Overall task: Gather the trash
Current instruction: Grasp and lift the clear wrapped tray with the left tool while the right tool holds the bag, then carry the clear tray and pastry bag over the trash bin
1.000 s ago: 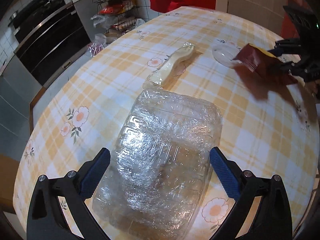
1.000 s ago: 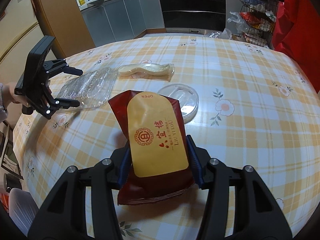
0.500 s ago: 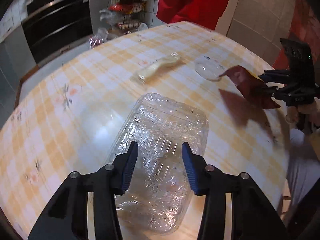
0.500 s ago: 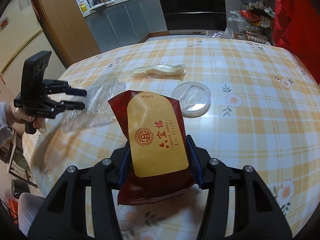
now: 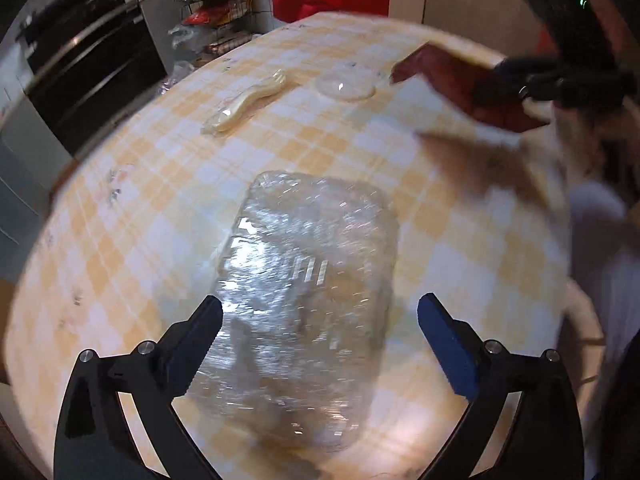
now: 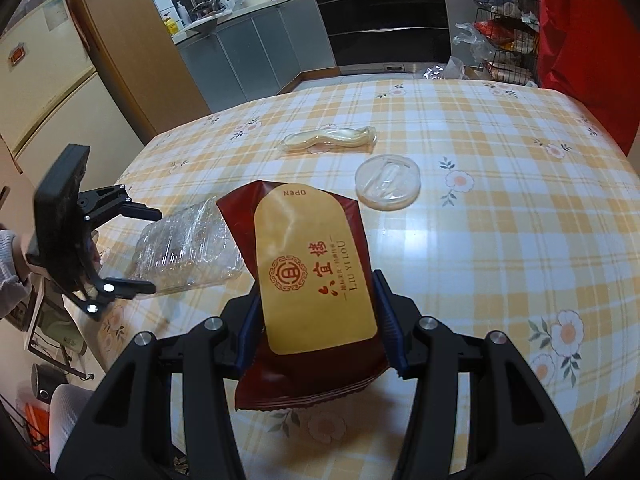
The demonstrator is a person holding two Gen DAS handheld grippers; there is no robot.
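Note:
A crumpled clear plastic tray [image 5: 308,292] lies on the yellow checked table [image 5: 152,184], its near end between the fingers of my left gripper [image 5: 320,332], which is open wide around it. The tray [image 6: 188,252] and left gripper [image 6: 138,248] also show in the right wrist view. My right gripper [image 6: 316,316] is shut on a dark red snack wrapper [image 6: 312,280] with a yellow label, held above the table. The wrapper [image 5: 460,84] shows blurred in the left wrist view.
A wrapped plastic spoon [image 6: 328,142] and a round clear lid [image 6: 388,182] lie mid-table. Kitchen cabinets, an oven [image 6: 384,28] and a wire rack [image 6: 504,36] stand beyond the table. A fridge [image 6: 44,100] is at the left.
My left gripper closed partly on the tray half a second ago and now stands wide open around it again. The right gripper with the wrapper has drawn back from the table's middle.

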